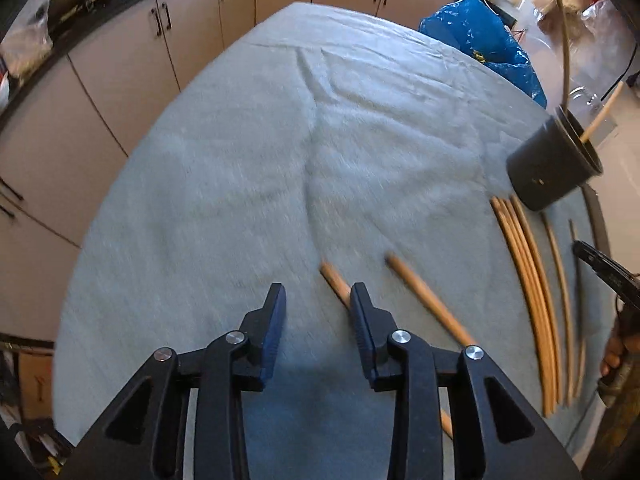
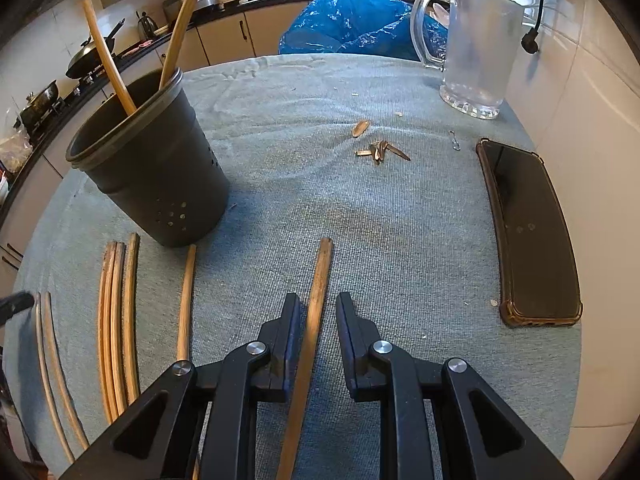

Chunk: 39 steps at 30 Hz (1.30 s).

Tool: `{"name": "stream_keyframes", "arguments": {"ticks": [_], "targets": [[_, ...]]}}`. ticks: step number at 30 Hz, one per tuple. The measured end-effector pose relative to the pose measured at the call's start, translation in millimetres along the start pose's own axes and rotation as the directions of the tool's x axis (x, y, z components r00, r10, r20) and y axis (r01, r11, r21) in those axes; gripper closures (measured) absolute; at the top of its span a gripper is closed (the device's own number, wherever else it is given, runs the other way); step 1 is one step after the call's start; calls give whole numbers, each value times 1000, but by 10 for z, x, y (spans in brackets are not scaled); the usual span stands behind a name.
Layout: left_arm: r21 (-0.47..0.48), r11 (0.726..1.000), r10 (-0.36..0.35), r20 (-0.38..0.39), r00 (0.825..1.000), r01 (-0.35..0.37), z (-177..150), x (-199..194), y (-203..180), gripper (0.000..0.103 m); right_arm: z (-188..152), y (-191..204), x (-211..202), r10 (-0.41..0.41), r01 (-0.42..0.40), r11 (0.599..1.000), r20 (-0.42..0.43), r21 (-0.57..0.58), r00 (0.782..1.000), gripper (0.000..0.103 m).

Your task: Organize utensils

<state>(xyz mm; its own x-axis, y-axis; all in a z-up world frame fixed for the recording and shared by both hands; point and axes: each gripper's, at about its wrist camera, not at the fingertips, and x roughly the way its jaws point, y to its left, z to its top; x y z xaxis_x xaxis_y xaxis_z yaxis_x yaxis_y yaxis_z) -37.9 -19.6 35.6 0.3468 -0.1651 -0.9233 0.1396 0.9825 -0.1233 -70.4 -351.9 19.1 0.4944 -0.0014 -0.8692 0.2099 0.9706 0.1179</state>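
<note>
Two chopsticks [image 2: 108, 60] in holder [image 2: 152, 168] | left gripper [image 1: 318, 300] wide | right gripper [image 2: 318, 308] straddles worn chopstick [image 2: 316, 308]

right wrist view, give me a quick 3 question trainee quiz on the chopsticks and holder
1. True or false: the right gripper is shut on the chopstick between its fingers.
2. How many chopsticks already stand in the dark utensil holder? A) none B) two C) five
3. Fill in: the phone lies to the ___ of the right gripper on the grey cloth.

Key: 1. False, the jaws are open and straddle it. 2. B. 3. right.
</note>
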Motion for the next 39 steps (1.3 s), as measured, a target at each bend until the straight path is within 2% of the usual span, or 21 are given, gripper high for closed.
{"name": "stream_keyframes", "arguments": {"ticks": [3,7,8,9,10,12,13,16,20,23,28,33,36,38,39], "targets": [[-30,999,-13,-5,1000,13,-107,27,-87,65,-2,13,-2,-2,2,1000,1,2,1000,83],[14,997,81,23,996,-81,-45,106,-261,64,-7,19,-4,-4,4,1000,2,1,1000,83],[32,994,100,33,994,-101,-25,131,-317,67,-9,15,-7,-5,5,1000,0,0,1000,83],[58,991,118,49,992,-121,-20,143,-362,86,-8,11,-10,-4,4,1000,-4,-2,1000,83],[92,986,136,67,988,-142,-22,151,-414,87,-5,11,-13,-4,3,1000,-12,-7,1000,83],[138,982,117,77,990,-127,-51,143,-460,94,3,18,-15,-10,9,1000,-31,-30,999,88],[153,983,90,76,993,-101,-70,128,-467,96,0,20,-19,-16,15,999,-38,-42,999,92],[196,980,25,85,996,-42,-122,110,-497,96,-7,-30,-30,12,-15,999,-67,-40,998,94],[242,969,24,91,996,-45,-116,123,-535,96,22,-79,-29,28,-33,999,-104,-40,994,95],[251,968,4,60,998,-19,-45,145,-529,96,92,-23,14,-14,3,996,-130,-86,991,95],[301,953,14,19,1000,-19,49,212,-606,96,277,135,132,-97,73,987,-171,-142,980,94],[365,930,32,16,999,-35,117,271,-711,96,426,127,222,-108,79,987,-217,-138,970,95],[377,926,21,34,999,-32,115,262,-710,96,415,85,213,-93,70,990,-188,-125,978,96],[344,939,4,55,998,-23,83,209,-658,97,357,37,162,-62,48,994,-146,-97,987,96],[316,949,-29,77,997,3,56,137,-615,97,310,11,110,-53,43,996,-120,-80,991,96]]}}
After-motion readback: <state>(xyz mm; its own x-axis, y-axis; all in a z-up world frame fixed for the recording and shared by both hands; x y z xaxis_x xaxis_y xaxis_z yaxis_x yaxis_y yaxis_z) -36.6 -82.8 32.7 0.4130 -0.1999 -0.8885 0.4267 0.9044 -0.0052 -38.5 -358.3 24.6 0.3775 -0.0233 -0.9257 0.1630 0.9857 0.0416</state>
